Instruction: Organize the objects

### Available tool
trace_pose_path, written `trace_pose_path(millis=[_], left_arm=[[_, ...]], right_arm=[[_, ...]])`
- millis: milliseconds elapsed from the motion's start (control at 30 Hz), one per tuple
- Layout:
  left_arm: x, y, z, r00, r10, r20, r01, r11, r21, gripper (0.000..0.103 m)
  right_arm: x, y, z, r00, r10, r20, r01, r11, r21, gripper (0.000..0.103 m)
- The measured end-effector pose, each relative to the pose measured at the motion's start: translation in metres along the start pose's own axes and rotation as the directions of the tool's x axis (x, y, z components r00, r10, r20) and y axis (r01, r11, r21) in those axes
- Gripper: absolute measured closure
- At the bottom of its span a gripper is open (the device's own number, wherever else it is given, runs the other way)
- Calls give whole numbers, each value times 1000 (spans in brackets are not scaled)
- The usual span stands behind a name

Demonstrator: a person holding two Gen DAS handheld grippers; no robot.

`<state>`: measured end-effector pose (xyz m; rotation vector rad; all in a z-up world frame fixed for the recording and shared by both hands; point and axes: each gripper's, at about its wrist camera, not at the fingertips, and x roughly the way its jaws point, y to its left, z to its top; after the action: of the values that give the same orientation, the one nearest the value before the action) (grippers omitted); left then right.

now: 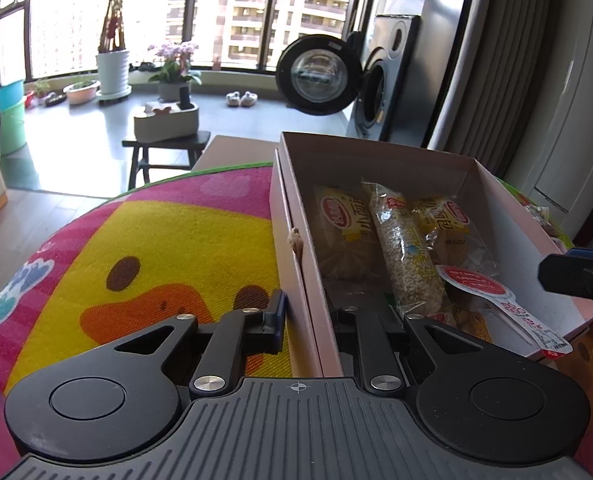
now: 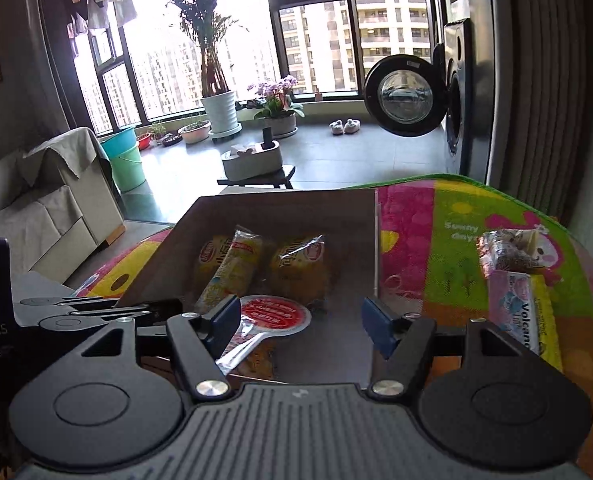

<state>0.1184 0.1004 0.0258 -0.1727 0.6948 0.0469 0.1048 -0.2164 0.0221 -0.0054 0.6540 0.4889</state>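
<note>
Straddling the left wall of the cardboard box (image 1: pixel 296 216), my left gripper (image 1: pixel 308 316) has one finger outside on the colourful mat (image 1: pixel 156 240) and the other inside the box; its jaws stand either side of the wall, and I cannot tell whether they actually pinch it. My right gripper (image 2: pixel 304 320) hangs with its jaws spread wide and nothing between them, over the near end of the box (image 2: pixel 280 208), its blue pads (image 2: pixel 378 328) apart above a flat pack with a round red label (image 2: pixel 274 314). In the left wrist view that same red-labelled pack (image 1: pixel 472 284) lies at the near right of the box floor. Beyond it, toward the far wall of the box, I see two yellow bread packets (image 1: pixel 344 232) with a long bar of puffed grain (image 1: pixel 408 256) lying lengthwise between them, all touching one another. Outside the box, near the right edge of the mat (image 2: pixel 436 248), sit a clear packet with dark contents (image 2: pixel 508 254) and, just nearer to me and touching it, a pale purple and yellow pack (image 2: pixel 524 316). Well behind the mat, a washing machine (image 2: pixel 412 96) stands with its round door swung open.
</note>
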Motion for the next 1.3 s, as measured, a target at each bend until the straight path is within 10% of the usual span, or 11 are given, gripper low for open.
trace_pose_path(millis=[267,633,900,1067,1300], left_arm=[[0,2,0,1000,-2,1,2,1000,-3,85],[1,2,-2,1000,-3,-4,3,1000,7,85],[2,2,-2,1000,-5,0,5,1000,-1,85],[2,4,-3,1000,-6,1,6,1000,-7,85],[2,4,-4,1000,-8,0,8,1000,-6,85]], right_arm=[[15,-99,17,954,-299,-18,299,950,93,24],[114,-154,37,909,-380,-173,408,895,182,23],[33,-71,41,997,-59,-58,66,990,127,23],[28,-17,36,972,140,-187,-130,989,64,29],[47,30,28,957,152,-248,-167,985,-38,64]])
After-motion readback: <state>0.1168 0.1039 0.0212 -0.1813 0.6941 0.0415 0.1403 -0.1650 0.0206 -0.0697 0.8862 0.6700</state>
